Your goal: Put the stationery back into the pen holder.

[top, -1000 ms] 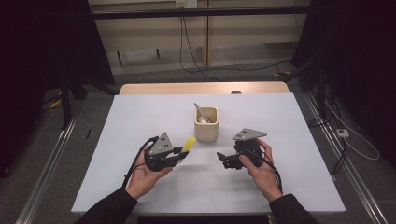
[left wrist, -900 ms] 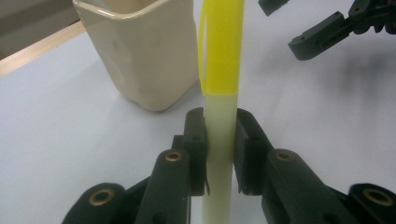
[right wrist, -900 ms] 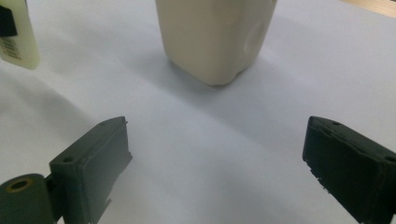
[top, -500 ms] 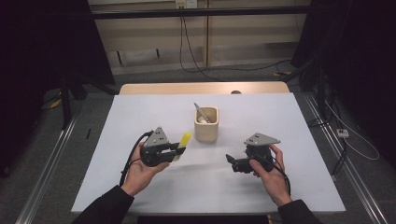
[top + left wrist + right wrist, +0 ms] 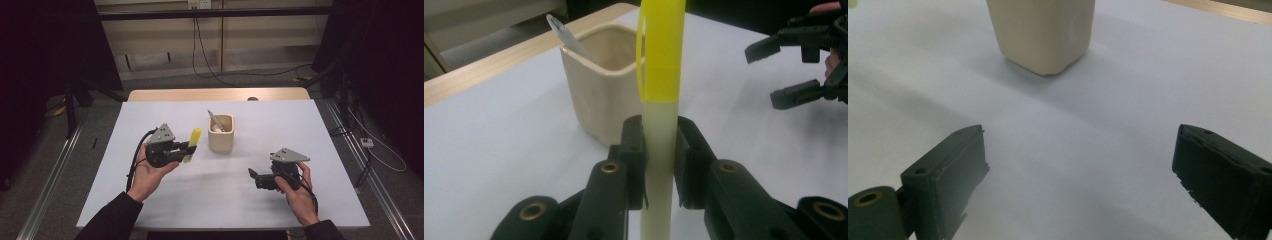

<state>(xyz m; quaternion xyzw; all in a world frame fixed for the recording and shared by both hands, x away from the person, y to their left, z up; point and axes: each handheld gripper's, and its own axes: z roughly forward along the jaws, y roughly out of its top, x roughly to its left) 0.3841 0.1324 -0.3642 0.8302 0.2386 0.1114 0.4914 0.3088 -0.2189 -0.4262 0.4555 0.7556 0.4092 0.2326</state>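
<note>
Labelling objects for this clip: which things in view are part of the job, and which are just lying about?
Part of the job:
- yellow-and-cream tool, clamped upright in the left gripper
- beige cup, with a utensil already standing in it
- right gripper, jaws open, holding nothing

Just lying about:
- cables on the floor beyond the table
- wooden board at the table's far edge

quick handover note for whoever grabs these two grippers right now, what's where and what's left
Left gripper: shut on the cream stick with a yellow cap, held upright above the white table, just left of the cream square ceramic cup.
Right gripper: jaws wide open, nothing between them, low over the table to the cup's right.
Cup: upright near the table's middle, with a grey-tipped utensil leaning in it.
Done: stick picked up.
Left: probably drop the stick into the cup; it is not yet over the rim.
</note>
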